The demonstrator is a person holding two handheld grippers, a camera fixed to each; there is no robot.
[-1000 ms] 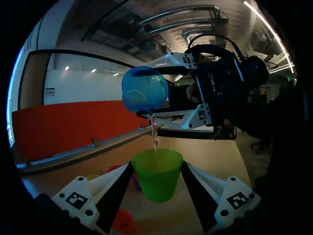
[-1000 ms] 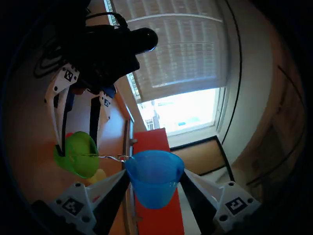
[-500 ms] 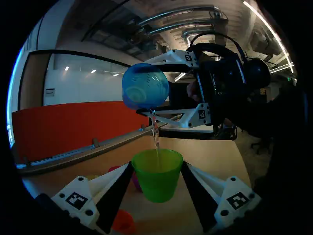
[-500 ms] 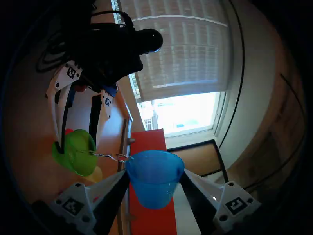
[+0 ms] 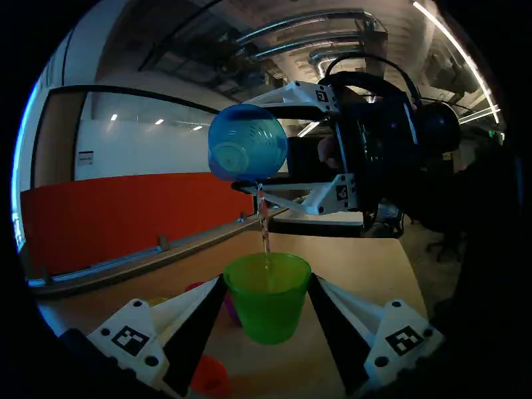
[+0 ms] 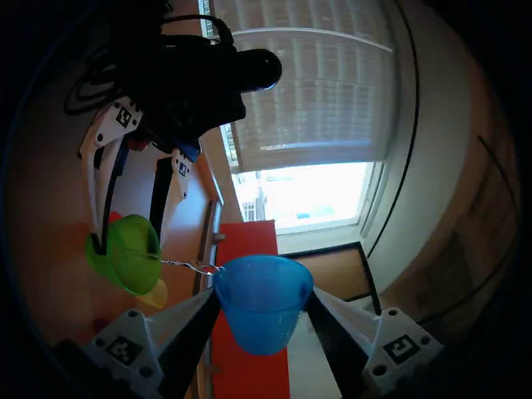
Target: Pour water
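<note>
Over the surface [image 5: 372,266], the fingers of our left gripper [image 5: 266,284] clamp the upright green cup [image 5: 267,302] near us, and those of our right gripper [image 6: 261,296] clamp the blue cup [image 5: 247,143] tilted above it, so we should hold that tilt steady and keep the thin water stream [image 5: 265,226] centred; we read no writing, only square markers [image 5: 130,339].

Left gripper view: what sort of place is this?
Probably an open-plan office or lab: exposed ceiling ducts, an orange wall behind the wooden table, and a window with blinds in the right gripper view.
</note>
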